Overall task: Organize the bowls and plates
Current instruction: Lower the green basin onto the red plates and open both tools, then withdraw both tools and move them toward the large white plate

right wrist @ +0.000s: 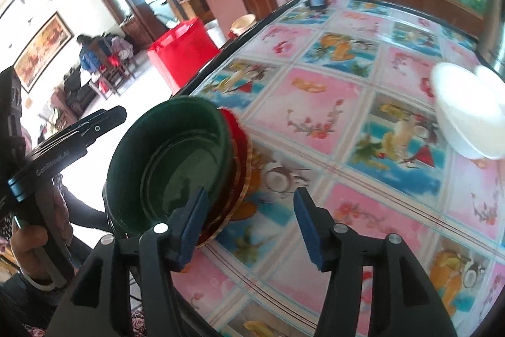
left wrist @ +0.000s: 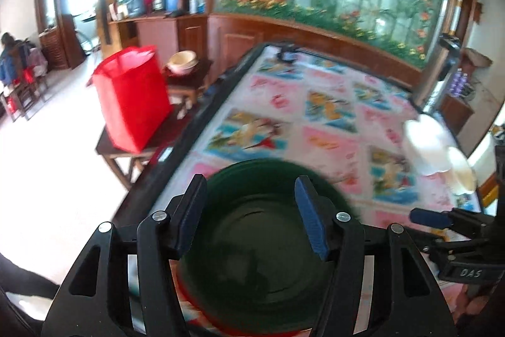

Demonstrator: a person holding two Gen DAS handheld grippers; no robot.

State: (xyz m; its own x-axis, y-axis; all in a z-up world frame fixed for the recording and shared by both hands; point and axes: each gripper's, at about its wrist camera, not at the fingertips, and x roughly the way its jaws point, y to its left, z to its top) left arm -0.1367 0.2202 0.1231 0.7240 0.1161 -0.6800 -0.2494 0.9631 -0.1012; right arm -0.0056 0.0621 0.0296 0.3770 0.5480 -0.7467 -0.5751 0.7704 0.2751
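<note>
— Green, that bowl (right wrist: 167, 166), dark green, sitting on a red plate (right wrist: 241, 166) with a scalloped gold-trimmed rim, near the front left corner of the table (right wrist: 315, 122). Where are the grippers?

— Left gripper (left wrist: 249, 212) hangs over the bowl (left wrist: 262, 245), fingers spread, blue pads clear of the rim on both sides (nothing pinched). Right gripper (right wrist: 251, 225) is spread too, over bare tablecloth just right of the stack; its left pad sits in front of the plate's edge, and I cannot tell if it touches.

— Any other dishes?

— White ones (right wrist: 467, 112) at the right side of the table, well apart from the green bowl; blur hides how many. Their shapes are washed out in the left view as well (left wrist: 432, 144).

— And off the table?

— Red bag (left wrist: 132, 103) on a low wooden stand to the left, with a cream bowl (left wrist: 183, 60) on another stand behind it.
</note>
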